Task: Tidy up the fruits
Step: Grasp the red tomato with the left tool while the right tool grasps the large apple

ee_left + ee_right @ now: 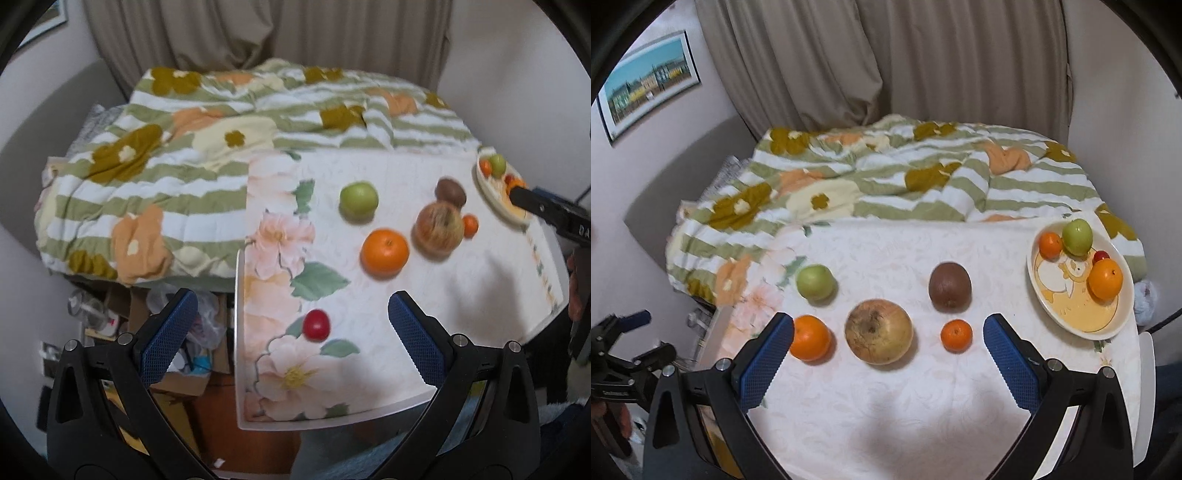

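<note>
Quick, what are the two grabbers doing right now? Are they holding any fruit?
Left gripper: open, holding nothing, above the table edge near the small red fruit.
Right gripper: open, holding nothing, fingers wide in front of the apple.

Very little lettering can be read. In the left wrist view, the black body of the right gripper [554, 214] at the far right edge carries pale letters that begin "DA"; the rest runs out of the frame. In the right wrist view, the black body of the left gripper [617, 384] at the near left edge has a short line of pale print, too small and blurred to make out. The framed picture [646, 85] on the far left wall shows a row of buildings with no legible caption. The plate [1071, 314] bears a cartoon drawing without words.
</note>
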`<state>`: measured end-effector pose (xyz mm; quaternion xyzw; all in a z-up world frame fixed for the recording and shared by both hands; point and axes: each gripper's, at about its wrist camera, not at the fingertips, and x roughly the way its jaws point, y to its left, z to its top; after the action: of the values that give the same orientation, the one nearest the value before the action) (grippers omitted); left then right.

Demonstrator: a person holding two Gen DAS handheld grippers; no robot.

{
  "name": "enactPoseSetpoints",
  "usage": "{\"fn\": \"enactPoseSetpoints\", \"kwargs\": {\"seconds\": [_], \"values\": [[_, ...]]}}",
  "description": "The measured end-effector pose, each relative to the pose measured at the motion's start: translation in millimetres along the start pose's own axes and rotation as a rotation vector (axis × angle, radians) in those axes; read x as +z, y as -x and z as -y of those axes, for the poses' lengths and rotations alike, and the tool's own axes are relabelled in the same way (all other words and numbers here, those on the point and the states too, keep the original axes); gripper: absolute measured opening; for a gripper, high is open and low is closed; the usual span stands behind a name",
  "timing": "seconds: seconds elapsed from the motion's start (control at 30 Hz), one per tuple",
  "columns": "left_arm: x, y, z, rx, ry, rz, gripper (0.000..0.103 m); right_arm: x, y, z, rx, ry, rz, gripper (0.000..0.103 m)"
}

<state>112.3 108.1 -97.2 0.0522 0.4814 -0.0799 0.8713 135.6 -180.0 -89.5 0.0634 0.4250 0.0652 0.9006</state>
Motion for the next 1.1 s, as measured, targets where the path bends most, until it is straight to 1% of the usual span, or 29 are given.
{"fn": "enactPoseSetpoints", "kwargs": {"seconds": [0.13,0.23,0.33,0.4,0.57,0.6,0.67,0.73,0.8,0.83,0.9,0.97,1.03,1.07,1.1], "values": [[-5.8,-19.4,-1.1,-0.016,-0.026,-0.051,0.103,-4.0,-14.4,-5.2,-0.038,0.054,-0.022,0.102],[-12.4,-36.1,0.3,-0.018,-0.037,-0.09,0.103,-7.6,-26.0,-8.4,-0.045,0.105,-0.038,0.102],[-20.7,-51.1,7.1,-0.006,-0.056,-0.12,0.103,-13.9,-43.4,-8.6,-0.031,0.157,-0.071,0.102],[-27.1,-61.0,14.1,0.004,-0.067,-0.141,0.103,-18.2,-57.9,-6.7,-0.023,0.184,-0.109,0.102],[-36.6,-78.9,28.7,0.043,-0.097,-0.152,0.103,-25.8,-79.2,-0.7,0.01,0.221,-0.155,0.102],[-38.0,-82.7,31.6,0.055,-0.105,-0.154,0.098,-26.9,-82.1,-0.3,0.014,0.233,-0.165,0.102],[-41.2,-92.1,35.9,0.079,-0.115,-0.17,0.093,-29.7,-89.9,-0.7,0.028,0.265,-0.197,0.102],[-44.0,-100.6,37.3,0.088,-0.107,-0.191,0.081,-32.3,-93.6,-2.3,0.051,0.298,-0.21,0.102],[-45.7,-107.8,37.3,0.086,-0.087,-0.215,0.076,-34.4,-97.0,-6.0,0.057,0.335,-0.217,0.102],[-46.2,-110.4,37.2,0.088,-0.075,-0.222,0.075,-35.7,-99.3,-7.8,0.059,0.355,-0.223,0.102],[-46.6,-114.2,36.7,0.091,-0.054,-0.225,0.073,-37.0,-103.1,-11.2,0.066,0.384,-0.231,0.102],[-45.9,-115.2,37.2,0.09,-0.043,-0.218,0.069,-37.5,-105.8,-13.7,0.074,0.409,-0.234,0.102],[-45.3,-115.3,40.2,0.089,-0.039,-0.21,0.061,-38.3,-108.3,-15.2,0.08,0.433,-0.235,0.102],[-45.3,-115.2,42.2,0.091,-0.042,-0.208,0.06,-38.2,-109.8,-15.4,0.082,0.438,-0.236,0.102],[-45.6,-115.5,43.1,0.091,-0.047,-0.207,0.055,-38.1,-111.5,-15.1,0.091,0.443,-0.239,0.102]]}}
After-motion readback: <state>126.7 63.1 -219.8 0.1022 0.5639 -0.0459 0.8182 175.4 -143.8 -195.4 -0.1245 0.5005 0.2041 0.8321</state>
